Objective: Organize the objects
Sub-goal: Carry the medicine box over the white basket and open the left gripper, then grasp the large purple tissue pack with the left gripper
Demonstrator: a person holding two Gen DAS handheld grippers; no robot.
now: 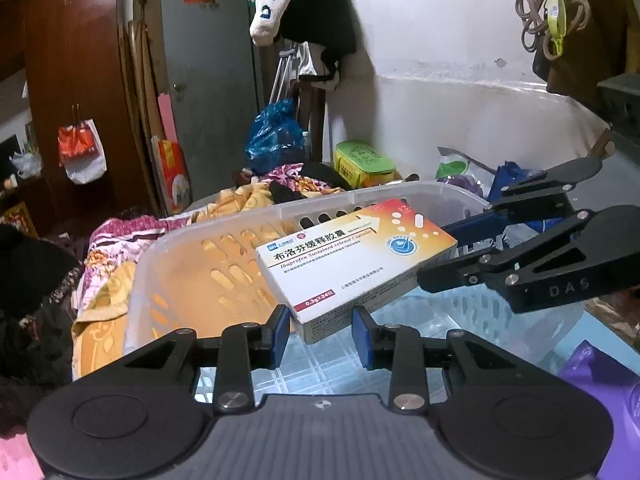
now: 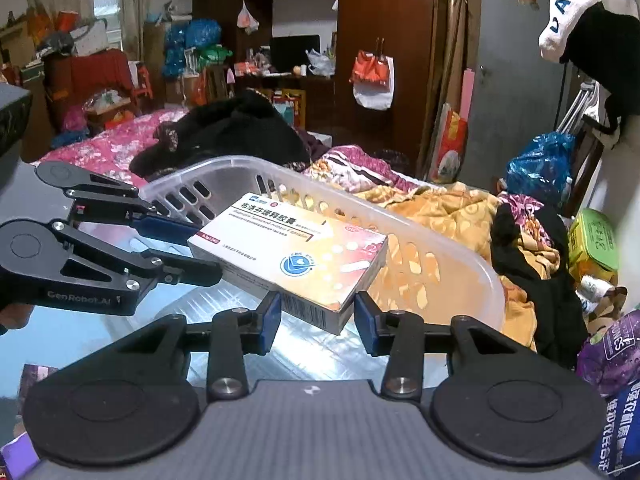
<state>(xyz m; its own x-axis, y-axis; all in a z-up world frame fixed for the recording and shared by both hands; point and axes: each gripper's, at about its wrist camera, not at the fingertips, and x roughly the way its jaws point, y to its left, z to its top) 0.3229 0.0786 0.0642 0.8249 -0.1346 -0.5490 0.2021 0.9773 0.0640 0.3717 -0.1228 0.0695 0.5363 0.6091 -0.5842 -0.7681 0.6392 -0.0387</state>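
1. Left tongs (image 1: 320,334): clamped on a near corner of the medicine box (image 1: 352,256), blue pads either side of it. From the right wrist cam you see them coming in from the left w/ one finger above and one below the box's end.
2. Right tongs (image 2: 316,318): standing apart round the opposite corner of the same box. There's a thin gap at the right-hand pad, so no real squeeze there.
3. Box: white & orange, "Ibuprofen Sustained-release Capsules" printed on top, face up and a bit tilted. It's up in the air betw. the two tongs, over the near side of the clear plastic basket (image 1: 320,196).
4. Basket: oval, slotted walls, see-through. It sits on the table (image 2: 80,344), which has a shiny, glassy top.
5. Just past the basket is a bed w/ an orange patterned quilt (image 2: 452,208) and a heap of black clothes (image 2: 224,132).
6. To the basket's right side: green packet (image 1: 364,160) near the wall, and a purple bag (image 2: 612,352) at the table edge.
7. Further back: blue plastic bag (image 1: 276,132), grey door (image 1: 212,80), dark red wardrobe (image 1: 72,80).
8. A white garment w/ blue lettering (image 1: 276,0) hangs up top, near the wall.
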